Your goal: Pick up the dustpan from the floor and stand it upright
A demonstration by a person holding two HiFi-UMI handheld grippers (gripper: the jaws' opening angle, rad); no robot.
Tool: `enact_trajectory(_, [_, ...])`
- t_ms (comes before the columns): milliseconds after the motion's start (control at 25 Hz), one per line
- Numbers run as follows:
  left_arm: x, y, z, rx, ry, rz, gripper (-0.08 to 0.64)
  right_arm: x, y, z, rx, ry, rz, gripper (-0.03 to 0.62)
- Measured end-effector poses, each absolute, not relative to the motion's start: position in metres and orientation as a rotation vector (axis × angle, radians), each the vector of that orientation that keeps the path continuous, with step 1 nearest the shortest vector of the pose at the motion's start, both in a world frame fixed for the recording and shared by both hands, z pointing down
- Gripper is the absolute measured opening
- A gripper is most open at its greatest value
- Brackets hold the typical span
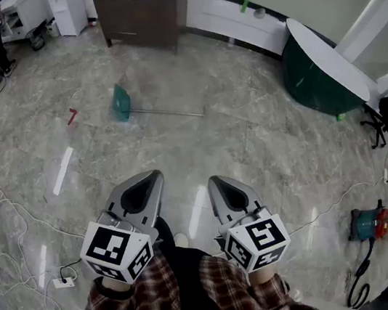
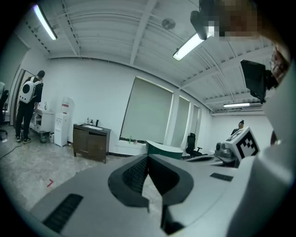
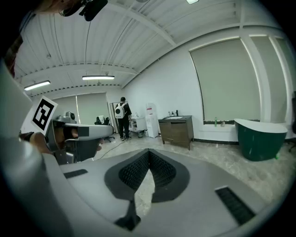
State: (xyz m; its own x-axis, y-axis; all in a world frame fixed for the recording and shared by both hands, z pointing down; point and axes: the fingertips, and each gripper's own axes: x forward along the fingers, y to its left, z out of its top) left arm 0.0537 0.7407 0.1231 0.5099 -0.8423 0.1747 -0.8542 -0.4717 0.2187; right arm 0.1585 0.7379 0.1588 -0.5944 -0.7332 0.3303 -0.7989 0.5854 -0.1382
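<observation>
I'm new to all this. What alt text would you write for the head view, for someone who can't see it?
A teal plastic dustpan with a long metal handle lies on the grey marbled floor, well ahead of both grippers. Near the bottom, the left gripper and right gripper are held side by side, both shut and empty.

Floor (image 1: 266, 146): glossy grey marbled tile.
Dustpan (image 1: 121, 102): teal, lying down, its long thin handle stretched out to the right.
Red mark (image 1: 72, 116): near the pan's left side.
Power strip (image 1: 62, 282): white, at the left among loose white cables (image 1: 12, 210).
Cabinet (image 1: 142, 8): dark wood, against the far wall.
</observation>
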Motion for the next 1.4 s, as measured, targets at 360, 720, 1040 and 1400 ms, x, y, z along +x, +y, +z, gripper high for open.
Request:
enact_trajectory(360, [0.057,0.707,0.140,2.453,-1.400,0.085,0.009,0.171,0.706,0.175,1.292,-2.538,0.462,0.011])
enact_trajectory(720, [0.028,0.599,0.142,2.471,-1.337,0.069,0.009,0.144,0.605,0.173,1.330,-2.487,0.448,0.011])
enact_trajectory(1040, [-0.023,0.492,0.132,2.534,-1.301,0.066,0.009,0.088,0.503,0.162,1.389,-2.478,0.413,0.011])
enact_trajectory(1400, [-0.065,0.421,0.140,2.516,-1.281,0.056,0.009,0.053,0.440,0.176,1.410,-2.432,0.462,0.011])
